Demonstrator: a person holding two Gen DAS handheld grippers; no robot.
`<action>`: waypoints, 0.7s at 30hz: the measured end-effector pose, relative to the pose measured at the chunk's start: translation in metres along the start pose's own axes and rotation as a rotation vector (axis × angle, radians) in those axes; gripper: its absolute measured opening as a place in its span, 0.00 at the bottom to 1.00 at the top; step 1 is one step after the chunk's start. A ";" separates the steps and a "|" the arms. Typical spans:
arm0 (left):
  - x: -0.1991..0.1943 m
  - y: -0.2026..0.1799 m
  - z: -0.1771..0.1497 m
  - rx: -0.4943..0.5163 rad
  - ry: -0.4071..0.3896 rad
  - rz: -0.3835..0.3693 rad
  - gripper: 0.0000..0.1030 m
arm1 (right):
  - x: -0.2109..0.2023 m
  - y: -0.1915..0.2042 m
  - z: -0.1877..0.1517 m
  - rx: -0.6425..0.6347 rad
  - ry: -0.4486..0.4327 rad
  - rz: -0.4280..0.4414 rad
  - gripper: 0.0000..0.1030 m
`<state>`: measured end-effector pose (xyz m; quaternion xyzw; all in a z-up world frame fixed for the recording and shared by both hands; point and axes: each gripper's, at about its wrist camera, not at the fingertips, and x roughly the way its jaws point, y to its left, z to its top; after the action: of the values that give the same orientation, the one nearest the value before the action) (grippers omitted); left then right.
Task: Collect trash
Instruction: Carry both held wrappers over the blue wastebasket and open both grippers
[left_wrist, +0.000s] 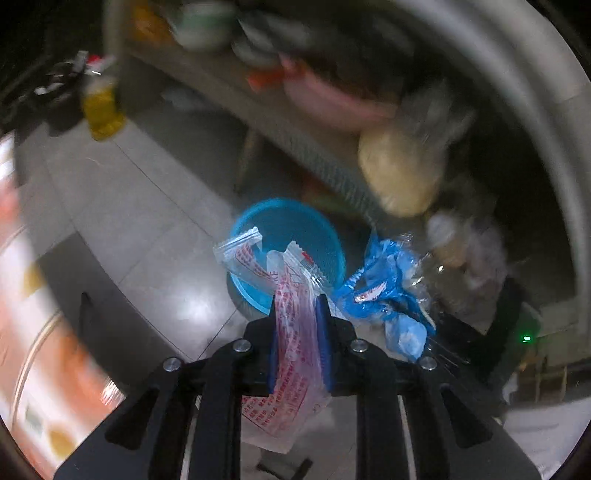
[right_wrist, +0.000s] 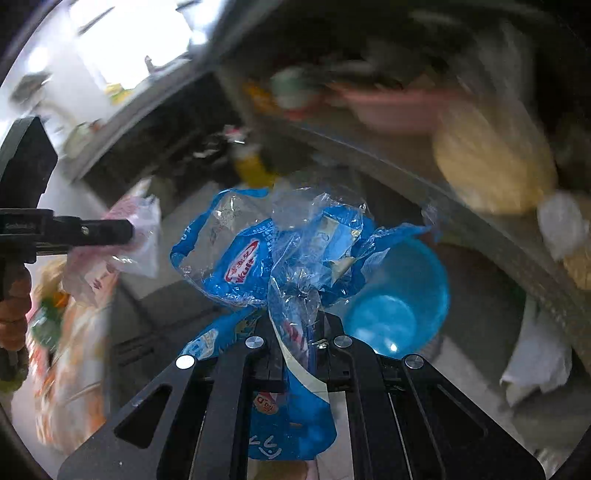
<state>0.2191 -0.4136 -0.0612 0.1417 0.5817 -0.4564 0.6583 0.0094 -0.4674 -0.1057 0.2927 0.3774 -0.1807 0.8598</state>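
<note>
Trash is in both grips: the left gripper (left_wrist: 299, 314) clenches a clear red-printed plastic wrapper (left_wrist: 295, 332), the right gripper (right_wrist: 295, 332) a crumpled blue-and-clear plastic bag (right_wrist: 266, 258). Both hang above the round blue plastic bin (left_wrist: 295, 229) on the floor. This looks like the carry step; next, centre each over the bin and let go.

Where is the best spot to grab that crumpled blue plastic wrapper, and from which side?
Where the right gripper already pinches it: the narrow twisted waist of the blue wrapper, taken from below. There the film bunches thin enough for the pads to shut on; the puffed, crinkled upper part would likely slip or spring open.
</note>
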 end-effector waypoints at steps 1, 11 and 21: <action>0.028 -0.002 0.012 0.007 0.050 0.006 0.17 | 0.013 -0.008 0.001 0.028 0.018 -0.013 0.06; 0.220 0.020 0.065 -0.091 0.293 0.094 0.26 | 0.147 -0.084 0.004 0.265 0.249 -0.073 0.06; 0.240 0.030 0.081 -0.153 0.266 0.136 0.68 | 0.201 -0.091 0.013 0.255 0.386 -0.155 0.11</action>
<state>0.2715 -0.5605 -0.2637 0.1892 0.6859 -0.3424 0.6136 0.0987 -0.5632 -0.2841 0.3982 0.5301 -0.2333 0.7113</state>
